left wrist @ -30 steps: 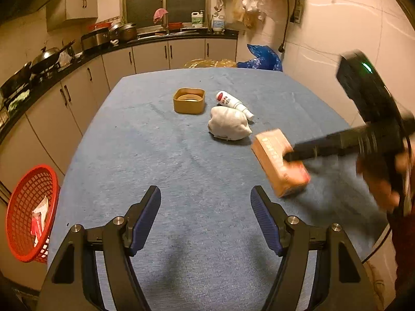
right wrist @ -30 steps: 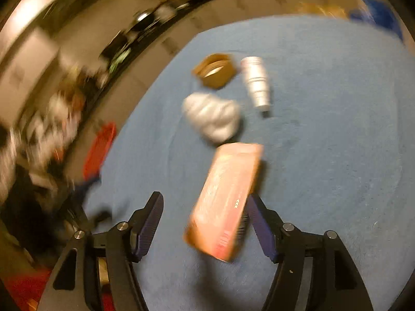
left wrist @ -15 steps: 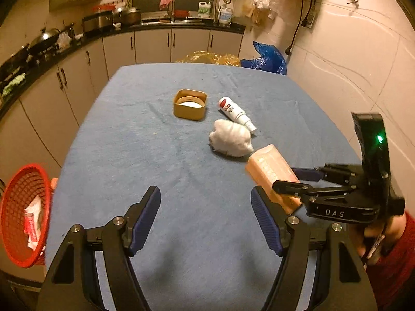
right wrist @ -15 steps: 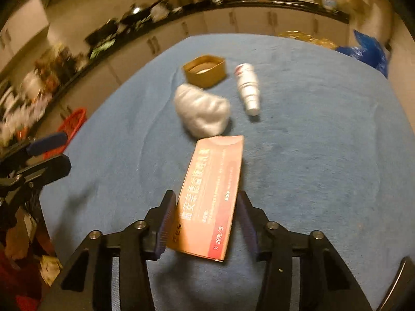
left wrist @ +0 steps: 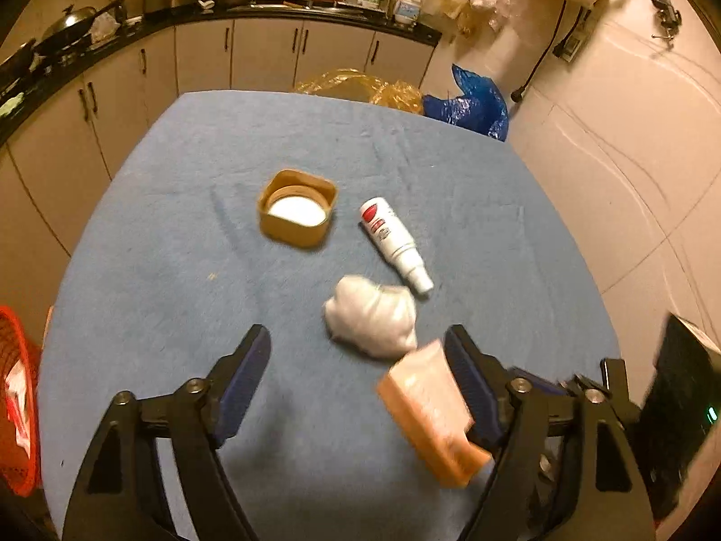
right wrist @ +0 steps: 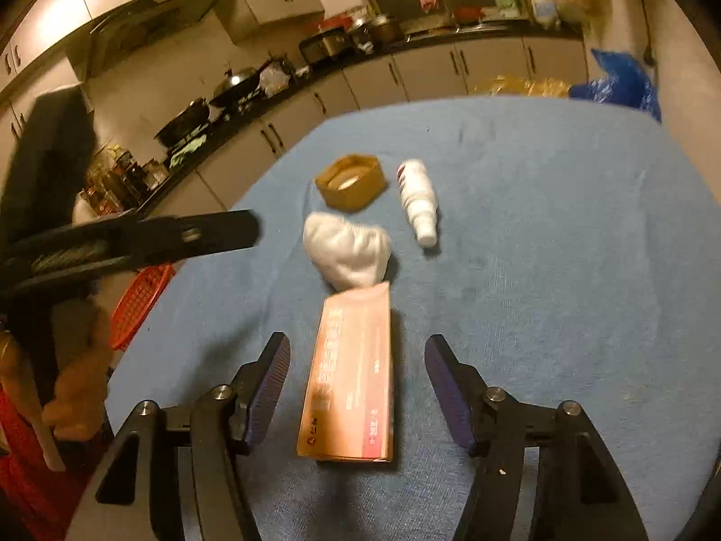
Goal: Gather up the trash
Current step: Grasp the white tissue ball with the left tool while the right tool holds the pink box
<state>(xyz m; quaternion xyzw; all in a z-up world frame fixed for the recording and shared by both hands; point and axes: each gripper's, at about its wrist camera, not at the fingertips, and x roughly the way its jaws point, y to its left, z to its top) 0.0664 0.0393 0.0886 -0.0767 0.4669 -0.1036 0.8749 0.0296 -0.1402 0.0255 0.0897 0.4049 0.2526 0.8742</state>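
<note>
An orange carton lies flat on the blue table cloth, between the open fingers of my right gripper, which do not touch it. It also shows in the left wrist view, just left of the right finger of my open, empty left gripper. Beyond it lie a crumpled white wad, a white spray bottle on its side and a tan square cup. These show in the left wrist view as the wad, the bottle and the cup.
A red mesh basket with scraps in it stands on the floor left of the table; it also shows in the right wrist view. Kitchen counters run along the back and left. Blue and yellow bags lie behind the table.
My right gripper, shut on the carton half a second ago, has opened; the carton now lies loose between its fingers. My left gripper has moved forward and right, closer to the wad and carton.
</note>
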